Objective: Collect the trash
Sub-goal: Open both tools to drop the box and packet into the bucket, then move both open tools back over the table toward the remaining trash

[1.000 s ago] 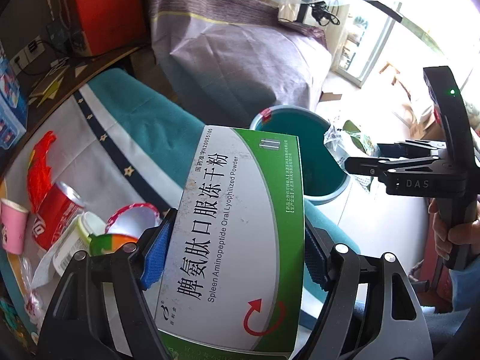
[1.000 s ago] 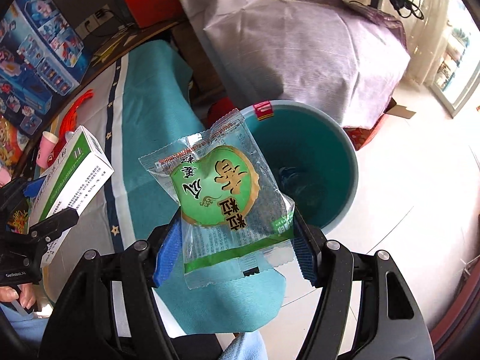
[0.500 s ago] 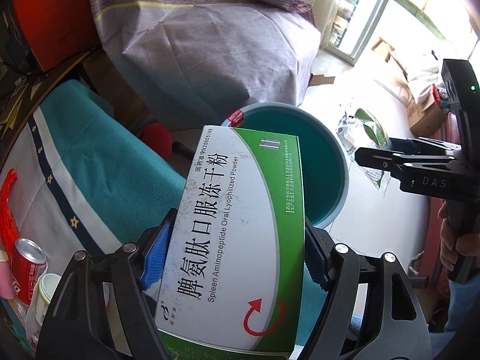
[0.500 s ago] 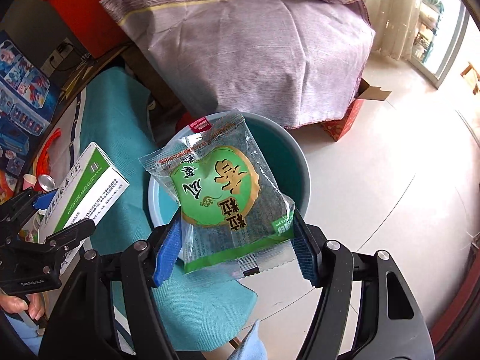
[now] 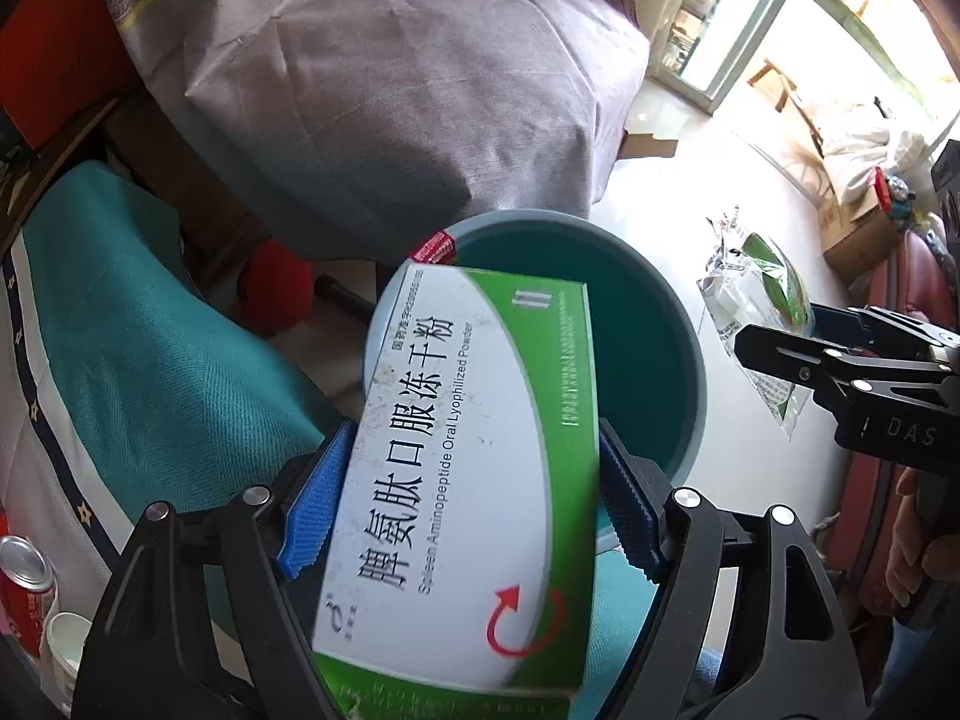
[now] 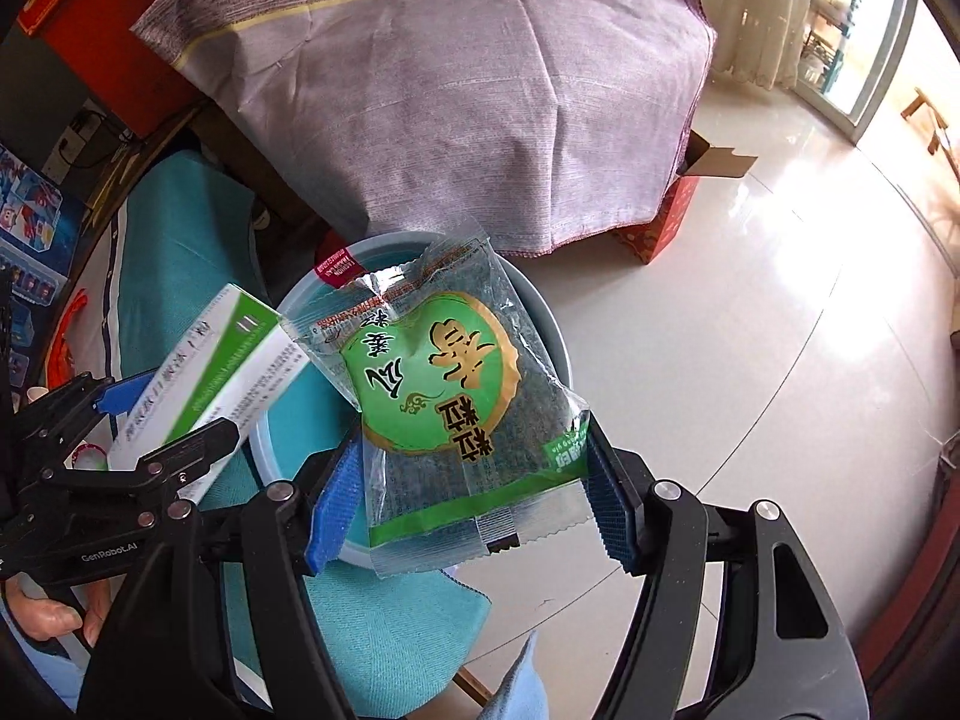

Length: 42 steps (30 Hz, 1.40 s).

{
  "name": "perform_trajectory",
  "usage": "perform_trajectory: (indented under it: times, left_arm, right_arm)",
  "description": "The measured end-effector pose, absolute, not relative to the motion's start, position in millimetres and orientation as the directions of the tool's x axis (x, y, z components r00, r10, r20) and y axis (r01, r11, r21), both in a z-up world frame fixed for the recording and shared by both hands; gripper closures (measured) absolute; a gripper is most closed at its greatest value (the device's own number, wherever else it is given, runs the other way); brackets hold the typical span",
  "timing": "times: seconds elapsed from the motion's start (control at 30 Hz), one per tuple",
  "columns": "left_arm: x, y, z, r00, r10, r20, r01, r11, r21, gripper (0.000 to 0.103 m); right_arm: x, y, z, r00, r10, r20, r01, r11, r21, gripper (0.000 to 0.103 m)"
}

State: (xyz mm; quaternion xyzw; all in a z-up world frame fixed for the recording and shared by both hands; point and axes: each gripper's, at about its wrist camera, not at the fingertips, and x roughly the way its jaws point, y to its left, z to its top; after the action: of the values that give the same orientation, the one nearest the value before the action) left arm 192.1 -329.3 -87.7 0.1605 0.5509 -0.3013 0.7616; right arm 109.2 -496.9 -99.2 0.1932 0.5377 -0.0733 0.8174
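A green-and-white medicine box [image 5: 474, 480] is clamped between the blue pads of the left gripper [image 5: 468, 516], held above the teal bin [image 5: 654, 324]. A green snack packet [image 6: 456, 408] is gripped by the right gripper [image 6: 474, 504], also over the bin's rim. The bin stands on the white tiled floor [image 6: 750, 360] beside a teal cloth [image 5: 150, 360].

Purple-grey cloth [image 6: 480, 96], draped over bulky furniture, yellow stripe near its top edge. Teal cloth [image 5: 150, 372] with white band and dark starred stripe, lower left. Red drink can [image 5: 24, 588], upright, beside a white paper cup [image 5: 66, 654]. Cardboard box [image 6: 666, 222], flaps open, on glossy white floor [image 6: 750, 372].
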Motion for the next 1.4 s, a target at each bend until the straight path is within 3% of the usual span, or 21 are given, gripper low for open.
perform_trajectory:
  times: [0.33, 0.5, 0.67, 0.77, 1.4]
  left_arm:
    - [193.6, -320.0, -91.6, 0.199, -0.283, -0.938, 0.617, 0.78, -0.104, 0.024]
    - [189.4, -311.4, -91.9, 0.197, -0.291, -0.936, 0.603, 0.789, -0.118, 0.013]
    - [185.1, -299.6, -91.1, 0.188, -0.302, -0.935, 0.587, 0.798, -0.139, 0.013]
    - [183.3, -291.9, -90.2, 0.183, -0.306, -0.934, 0.576, 0.803, -0.151, 0.013]
    - [169.8, -241.8, -77.2, 0.206, -0.342, -0.917, 0.525, 0.829, -0.191, 0.012]
  right_arm:
    - [119.0, -487.5, -109.3, 0.386, 0.103, -0.917, 0.311, 0.921, 0.235, 0.039]
    - [121.2, -483.8, -110.4, 0.378, 0.101, -0.92, 0.307, 0.924, 0.228, 0.039]
    - [125.3, -478.3, -108.5, 0.375, 0.097, -0.922, 0.298, 0.929, 0.219, 0.038]
    - [127.9, -473.8, -107.8, 0.375, 0.105, -0.921, 0.291, 0.93, 0.225, 0.026]
    - [121.9, -452.2, -103.2, 0.332, 0.076, -0.94, 0.345, 0.918, 0.196, 0.017]
